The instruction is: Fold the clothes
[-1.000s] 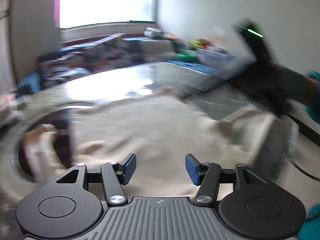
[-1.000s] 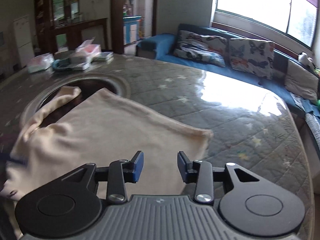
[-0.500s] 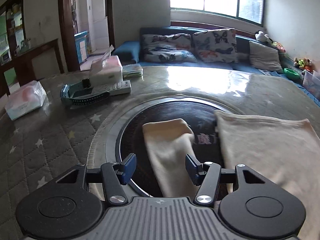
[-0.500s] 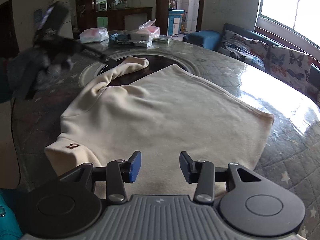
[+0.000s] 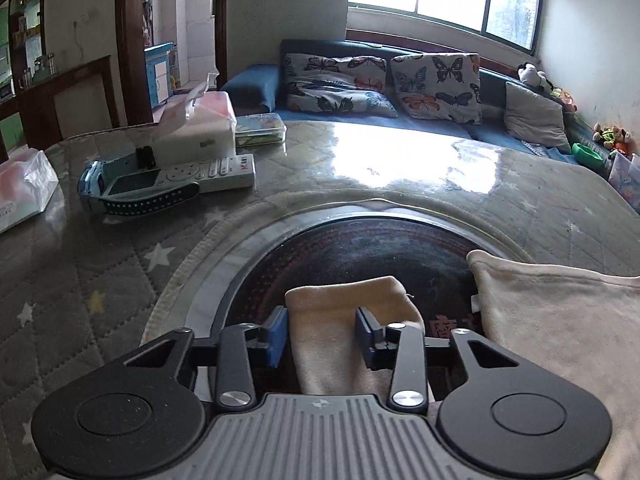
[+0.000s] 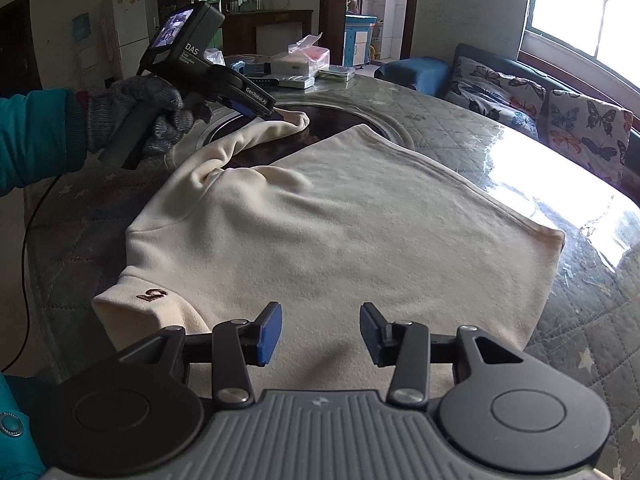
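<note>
A cream sweatshirt (image 6: pixel 340 220) lies spread flat on the round table, its body also in the left wrist view (image 5: pixel 560 320). One sleeve (image 5: pixel 344 320) stretches over the dark glass centre (image 5: pixel 360 248). My left gripper (image 5: pixel 321 330) is open with the sleeve cuff between its fingers; in the right wrist view the left gripper (image 6: pixel 280 114) is at the sleeve end. My right gripper (image 6: pixel 320 332) is open and empty just above the sweatshirt's near edge, beside the collar with a small brown logo (image 6: pixel 154 294).
Tissue boxes (image 5: pixel 200 124), a remote control (image 5: pixel 216 172), a blue-and-black device (image 5: pixel 120 192) and a flat container (image 5: pixel 260 130) sit at the table's far left. A sofa with butterfly cushions (image 5: pixel 436 76) stands behind the table.
My left gripper swung from the sweatshirt's body to the sleeve and closed in on the cuff. My right gripper pulled back to the near edge, by the collar.
</note>
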A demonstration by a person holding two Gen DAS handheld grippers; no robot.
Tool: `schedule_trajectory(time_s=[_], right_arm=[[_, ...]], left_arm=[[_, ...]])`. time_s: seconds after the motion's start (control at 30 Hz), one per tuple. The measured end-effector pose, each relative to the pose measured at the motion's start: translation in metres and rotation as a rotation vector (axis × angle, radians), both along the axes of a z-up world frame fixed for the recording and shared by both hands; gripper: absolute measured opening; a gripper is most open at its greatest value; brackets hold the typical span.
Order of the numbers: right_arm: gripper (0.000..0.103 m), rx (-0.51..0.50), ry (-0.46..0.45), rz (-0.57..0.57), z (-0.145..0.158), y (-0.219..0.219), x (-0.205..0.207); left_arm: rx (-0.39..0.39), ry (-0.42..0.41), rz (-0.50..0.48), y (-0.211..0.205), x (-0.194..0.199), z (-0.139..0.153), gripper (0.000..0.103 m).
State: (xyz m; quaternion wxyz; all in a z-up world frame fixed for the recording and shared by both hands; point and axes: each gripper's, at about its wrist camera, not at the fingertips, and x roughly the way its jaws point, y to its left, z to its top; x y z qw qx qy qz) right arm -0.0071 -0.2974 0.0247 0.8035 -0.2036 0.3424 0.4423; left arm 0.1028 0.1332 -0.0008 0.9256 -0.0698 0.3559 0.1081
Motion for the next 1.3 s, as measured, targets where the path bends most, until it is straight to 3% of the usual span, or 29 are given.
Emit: schedule_trajectory(time_s=[0.13, 0.47, 0.83, 1.03, 1.1, 1.2, 1.3], right_arm=[[0.044, 0.004, -0.008, 0.013, 0.005, 0.006, 0.0], [0.044, 0.027, -0.047, 0.16, 0.021, 0.048, -0.016], [0.043, 0.033, -0.043, 0.358, 0.01, 0.119, -0.044], [0.034, 0.004, -0.022, 0.366, 0.001, 0.134, -0.047], [0.014, -0.005, -0.014, 0.369, -0.003, 0.139, -0.049], [0.005, -0.019, -0.003, 0.374, -0.007, 0.147, -0.05], [0.005, -0.032, 0.006, 0.38, -0.011, 0.153, -0.052]], left_arm=[[0.002, -0.016, -0.022, -0.001, 0.0, 0.0, 0.011], [0.035, -0.129, 0.086, 0.02, -0.039, 0.03, 0.008], [-0.011, -0.16, 0.18, 0.053, -0.084, 0.037, 0.008], [-0.04, -0.164, 0.194, 0.062, -0.097, 0.031, 0.008], [-0.042, -0.166, 0.195, 0.063, -0.099, 0.031, 0.008], [-0.049, -0.178, 0.202, 0.066, -0.103, 0.032, 0.008], [-0.05, -0.191, 0.211, 0.068, -0.108, 0.034, 0.008]])
